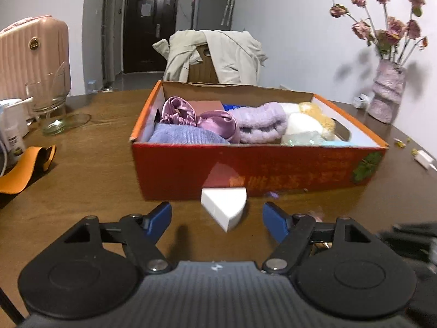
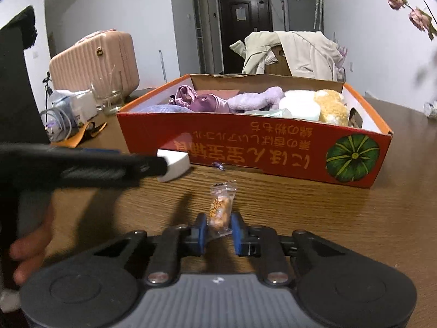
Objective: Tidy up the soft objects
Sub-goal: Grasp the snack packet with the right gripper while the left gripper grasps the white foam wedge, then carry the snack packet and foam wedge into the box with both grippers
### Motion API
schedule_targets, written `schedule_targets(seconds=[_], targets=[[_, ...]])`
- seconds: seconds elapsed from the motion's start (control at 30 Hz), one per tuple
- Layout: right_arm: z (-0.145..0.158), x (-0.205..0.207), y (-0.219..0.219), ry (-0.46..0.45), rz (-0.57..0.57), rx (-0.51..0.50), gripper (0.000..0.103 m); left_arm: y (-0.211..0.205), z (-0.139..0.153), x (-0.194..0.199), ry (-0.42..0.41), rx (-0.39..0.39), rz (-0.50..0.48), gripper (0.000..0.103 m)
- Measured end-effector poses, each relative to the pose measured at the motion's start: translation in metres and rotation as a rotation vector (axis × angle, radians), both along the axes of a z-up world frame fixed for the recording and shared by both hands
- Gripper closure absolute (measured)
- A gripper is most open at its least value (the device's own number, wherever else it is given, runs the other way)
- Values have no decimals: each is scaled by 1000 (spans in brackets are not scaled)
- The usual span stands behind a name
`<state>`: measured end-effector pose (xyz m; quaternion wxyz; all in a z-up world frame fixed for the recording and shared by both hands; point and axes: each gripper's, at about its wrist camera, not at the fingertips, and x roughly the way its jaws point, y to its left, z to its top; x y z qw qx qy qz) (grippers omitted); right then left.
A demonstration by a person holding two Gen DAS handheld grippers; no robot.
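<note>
A white wedge-shaped sponge (image 1: 224,206) lies on the wooden table in front of the red cardboard box (image 1: 245,169). My left gripper (image 1: 217,220) is open, its blue fingertips either side of and just short of the sponge. The box holds soft things: a purple satin scrunchie (image 1: 180,112), a lilac towel (image 1: 259,123), a blue cloth (image 1: 185,135) and a yellow-white plush (image 1: 314,120). My right gripper (image 2: 218,231) is shut on a clear snack packet (image 2: 220,206) just above the table. The sponge (image 2: 174,165) and box (image 2: 273,150) also show in the right wrist view, with the left gripper's arm beside the sponge.
A glass bowl (image 1: 52,101), pink suitcase (image 1: 30,54), bottles and an orange case (image 1: 24,166) stand at the table's left. A vase of dried roses (image 1: 386,93) and a white charger (image 1: 424,160) sit at the right. A chair draped with a coat (image 1: 213,54) stands behind the box.
</note>
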<state>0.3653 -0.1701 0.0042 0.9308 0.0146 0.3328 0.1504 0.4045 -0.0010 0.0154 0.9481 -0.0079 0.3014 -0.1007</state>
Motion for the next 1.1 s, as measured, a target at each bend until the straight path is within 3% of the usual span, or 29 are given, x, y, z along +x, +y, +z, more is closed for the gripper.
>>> schedule_targets(seconds=[0.1,0.2,0.23,0.27,0.5,0.83,1.1], targets=[[-1,0,-4,-6,17,-5,85,-7,-6,12,-1,2,22,27],[-3,0,-5,-23,24,-2,86,-12,-12,21,24,12,14,51],[-3,1,-6,-23,26,4,86,-13,-14,23,37,12,11,64],[-3,2,-6,-21,31,13,86,-14,-15,23,36,3,0,66],[0,-7,-15,-28,30,57,86,-17,-11,-1,35,39,37,72],[27,-86,-45,-86,17,104,86,7,17,-117,25,-91,80,72],[54,-122,-53,-165,27,130,85,6,44,-151,-48,-102,73,71]])
